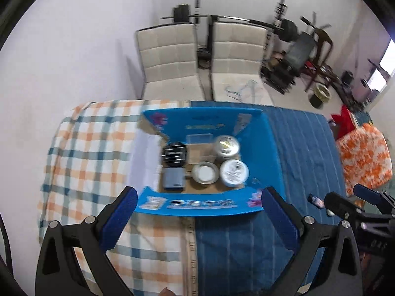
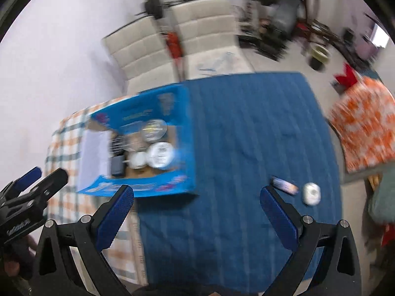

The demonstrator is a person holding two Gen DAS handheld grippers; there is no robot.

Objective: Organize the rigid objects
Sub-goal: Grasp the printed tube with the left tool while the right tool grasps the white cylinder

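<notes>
An open blue cardboard box [image 1: 271, 148] [image 2: 190, 148] sits on the table and holds three round tins [image 1: 234, 172], a black case [image 1: 174, 153] and a grey flat box [image 1: 172, 178]. On the blue cloth right of the box lie a small blue tube [image 2: 284, 185] [image 1: 316, 201] and a white round object [image 2: 311, 193]. My left gripper [image 1: 197, 198] hovers open just in front of the box, nothing between its fingers. My right gripper [image 2: 196, 196] is open and empty over the blue cloth, the tube just past its right fingertip [image 2: 267, 194].
The table wears a plaid cloth [image 1: 86, 148] on the left and a blue striped cloth [image 2: 246, 135] on the right. Two cream chairs [image 1: 170, 56] stand behind it. An orange patterned cushion [image 2: 365, 128] sits at the right. Gym gear [image 1: 291, 32] lines the far wall.
</notes>
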